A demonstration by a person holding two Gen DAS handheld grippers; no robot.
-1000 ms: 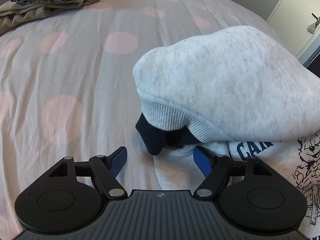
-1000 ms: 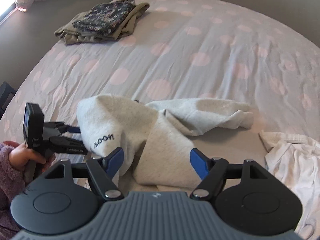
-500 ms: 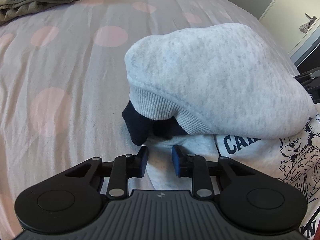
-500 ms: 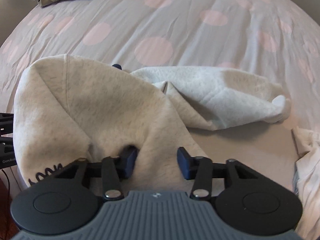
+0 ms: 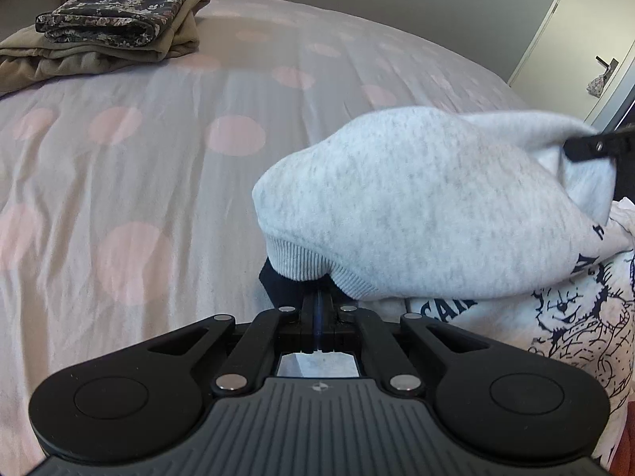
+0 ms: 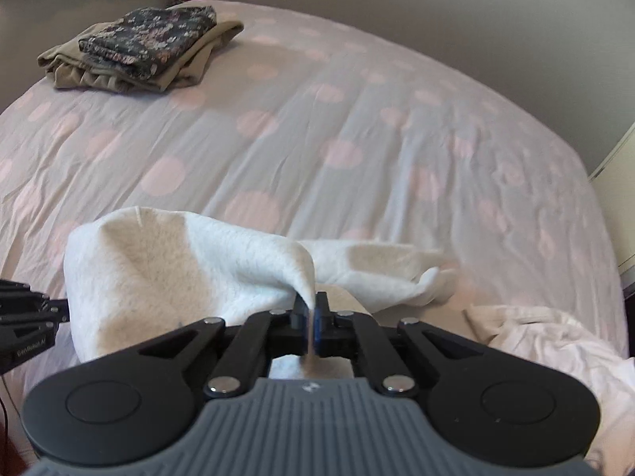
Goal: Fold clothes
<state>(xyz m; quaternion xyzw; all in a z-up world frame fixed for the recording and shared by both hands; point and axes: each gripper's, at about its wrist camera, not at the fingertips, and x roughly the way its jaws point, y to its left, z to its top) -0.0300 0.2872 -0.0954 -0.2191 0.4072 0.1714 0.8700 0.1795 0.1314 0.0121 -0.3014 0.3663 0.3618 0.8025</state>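
Two handheld grippers pinch one pale grey fleece sweatshirt with a navy printed front, bunched near the front edge of a bed whose lilac sheet carries pink dots. The left gripper has its jaws drawn fully together at the ribbed hem, where a dark navy inner layer shows — fabric is nipped between the blue pads, though how much of it cannot be seen. The right gripper is likewise clamped tight, a thin peak of grey fleece rising out of its pads; in the left wrist view it shows as a black tip at the garment's far right edge. A loose sleeve trails across the sheet beyond, and a crumpled white garment lies just beside it on the right.

By the look of it, a fold is under way. Doing it well would mean keeping both pinches level and the cloth taut between them — so that the raised layer comes down flat, edges matched, with the stray sleeve tucked in rather than trapped underneath. At the far corner a folded floral cloth sits on a folded olive garment.
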